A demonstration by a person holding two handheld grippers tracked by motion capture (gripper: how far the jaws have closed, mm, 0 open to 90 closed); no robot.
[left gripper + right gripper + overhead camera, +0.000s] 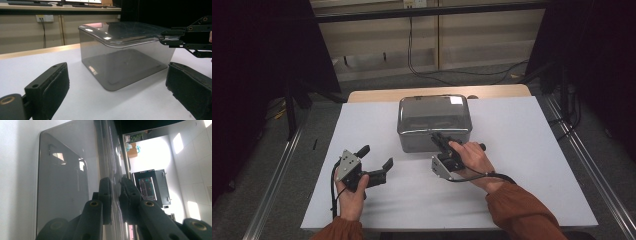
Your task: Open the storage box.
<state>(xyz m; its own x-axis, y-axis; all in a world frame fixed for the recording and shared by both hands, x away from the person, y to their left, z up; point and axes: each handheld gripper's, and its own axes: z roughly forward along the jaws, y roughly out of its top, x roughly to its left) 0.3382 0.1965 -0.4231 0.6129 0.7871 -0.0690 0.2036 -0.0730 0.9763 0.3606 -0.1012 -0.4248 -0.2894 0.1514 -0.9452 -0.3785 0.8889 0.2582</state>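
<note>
Resting low on the white table top [522, 165], the left gripper [376, 158] sits at the near left, held in the person's left hand [352, 192], its two black jaws spread wide with nothing between them. From its own view the jaws stand far apart at the bottom corners, and the smoky grey translucent box [120, 67] stands on the white surface ahead of them, well apart from the pads.

At the middle of the table, toward the far side, that box [434, 122] stands upright with its lid [432, 111] on, the lid's rim overhanging the walls. A bright reflection sits near the lid's far right corner.

To the right, the right hand [474, 160] holds the right gripper [439, 140] up against the box's near wall, at the lid's edge. In the left gripper view its thin black jaws [172, 37] reach in from the right, one above and one below the lid's rim [140, 41]. In the right gripper view the two pads are drawn close together with the lid's edge [113, 182] between them, so it looks clamped on the rim. An orange-brown sleeve [522, 210] covers the right forearm.
</note>
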